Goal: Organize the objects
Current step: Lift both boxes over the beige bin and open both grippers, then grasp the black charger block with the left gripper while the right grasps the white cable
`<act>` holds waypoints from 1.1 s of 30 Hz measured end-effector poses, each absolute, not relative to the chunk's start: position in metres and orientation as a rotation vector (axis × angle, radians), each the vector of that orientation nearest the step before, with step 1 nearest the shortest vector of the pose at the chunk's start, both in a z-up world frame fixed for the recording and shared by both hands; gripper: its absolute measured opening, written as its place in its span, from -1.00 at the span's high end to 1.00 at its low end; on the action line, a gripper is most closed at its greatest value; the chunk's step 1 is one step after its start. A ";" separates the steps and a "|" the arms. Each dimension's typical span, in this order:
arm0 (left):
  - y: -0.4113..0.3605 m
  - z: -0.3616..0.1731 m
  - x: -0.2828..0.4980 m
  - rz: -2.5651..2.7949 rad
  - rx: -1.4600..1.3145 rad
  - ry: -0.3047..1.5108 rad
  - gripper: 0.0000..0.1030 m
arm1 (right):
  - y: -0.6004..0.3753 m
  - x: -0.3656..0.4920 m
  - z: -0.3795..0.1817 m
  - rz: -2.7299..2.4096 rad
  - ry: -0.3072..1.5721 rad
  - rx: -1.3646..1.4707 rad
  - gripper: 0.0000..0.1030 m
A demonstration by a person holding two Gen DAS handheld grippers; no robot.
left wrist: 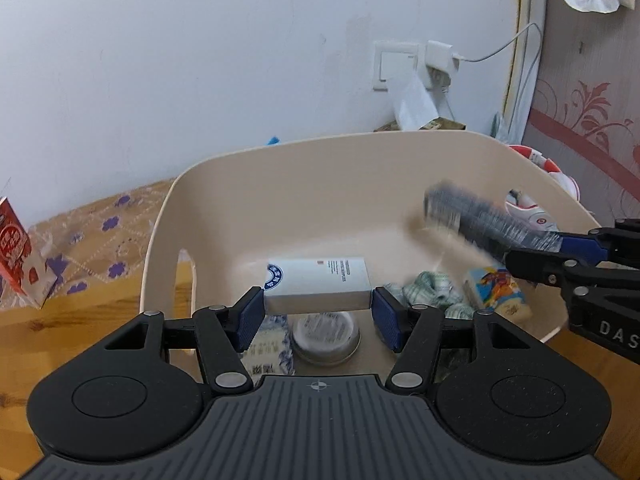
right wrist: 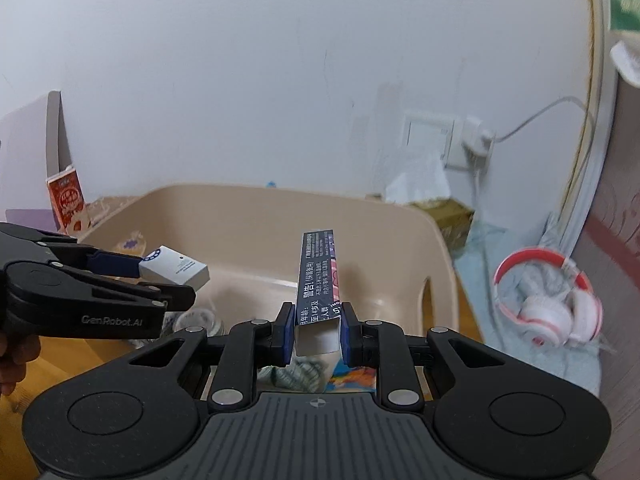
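Observation:
My left gripper (left wrist: pixel 318 314) is shut on a small white box (left wrist: pixel 318 286) with a blue round logo and holds it above the inside of the beige plastic basket (left wrist: pixel 304 184). It also shows in the right wrist view (right wrist: pixel 176 270). My right gripper (right wrist: pixel 316 330) is shut on a long dark printed carton (right wrist: pixel 318 276) with an open end, held over the basket (right wrist: pixel 248 216). The carton appears blurred in the left wrist view (left wrist: pixel 480 220). In the basket lie a round tin (left wrist: pixel 326 338), a checked cloth (left wrist: pixel 432 292), a colourful pack (left wrist: pixel 496 290) and a blue-patterned pack (left wrist: pixel 268 346).
The basket stands on a wooden table (left wrist: pixel 68 320) by a white wall. A red carton (left wrist: pixel 16 248) stands at the left. Red-and-white headphones (right wrist: pixel 548 304) lie at the right. A tissue box (right wrist: pixel 436 204) and a wall socket with charger (left wrist: pixel 416 64) are behind the basket.

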State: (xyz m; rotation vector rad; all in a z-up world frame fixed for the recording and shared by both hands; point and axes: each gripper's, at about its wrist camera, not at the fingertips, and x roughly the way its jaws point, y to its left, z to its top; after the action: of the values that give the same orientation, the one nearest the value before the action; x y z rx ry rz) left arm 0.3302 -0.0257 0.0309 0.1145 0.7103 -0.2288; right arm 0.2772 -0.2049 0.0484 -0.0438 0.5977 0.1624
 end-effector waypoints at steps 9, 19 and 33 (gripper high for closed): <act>-0.029 0.054 0.291 -0.183 0.111 0.660 -0.65 | -0.204 0.251 0.065 0.161 0.538 -0.026 -0.35; -0.033 0.069 0.230 -0.133 0.090 0.603 -0.73 | -0.218 0.203 0.075 0.130 0.529 -0.062 -0.90; -0.080 0.014 0.192 -0.182 0.103 0.705 -0.75 | -0.249 0.176 0.027 0.091 0.671 -0.119 -1.00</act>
State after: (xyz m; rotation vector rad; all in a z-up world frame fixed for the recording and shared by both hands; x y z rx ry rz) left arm 0.1916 -0.0797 0.0144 0.1034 0.7050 -0.1821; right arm 0.1758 -0.2488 0.0275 -0.1194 0.6708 0.0913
